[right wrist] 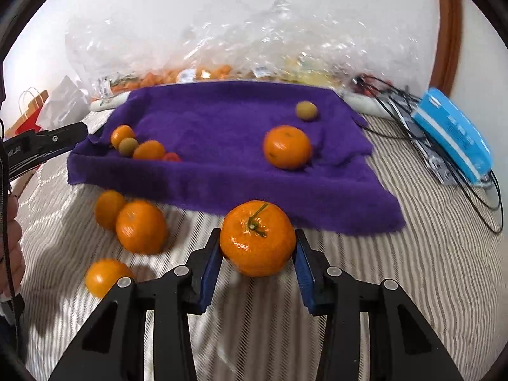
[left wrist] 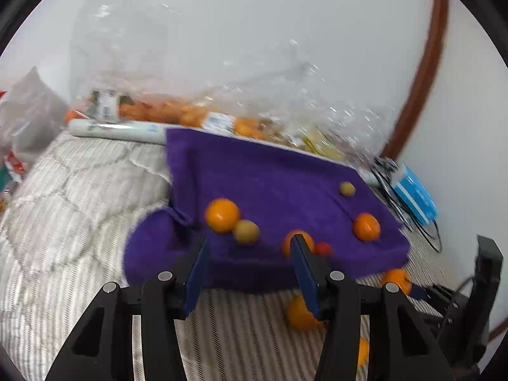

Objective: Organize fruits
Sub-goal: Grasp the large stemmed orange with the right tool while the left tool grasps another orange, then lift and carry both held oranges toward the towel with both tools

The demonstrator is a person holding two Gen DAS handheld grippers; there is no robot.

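My right gripper (right wrist: 257,242) is shut on a stemmed mandarin (right wrist: 257,238), both blue pads against its sides, just in front of the purple towel (right wrist: 222,117). On the towel lie a large mandarin (right wrist: 287,146), a greenish fruit (right wrist: 306,110) and a left cluster of small mandarins (right wrist: 148,150), one greenish fruit and a small red fruit (right wrist: 171,157). Three loose mandarins (right wrist: 141,226) rest on the striped bedding at the left. My left gripper (left wrist: 249,241) stands open and empty over the towel's (left wrist: 270,174) near edge, close to a mandarin (left wrist: 221,215) and a greenish fruit (left wrist: 246,231).
Clear plastic bags of fruit (right wrist: 197,73) line the wall behind the towel. A blue box (right wrist: 454,133) and black cables (right wrist: 476,197) lie at the right. Paper bags (right wrist: 35,108) stand at the far left. A person's hand (right wrist: 11,254) shows at the left edge.
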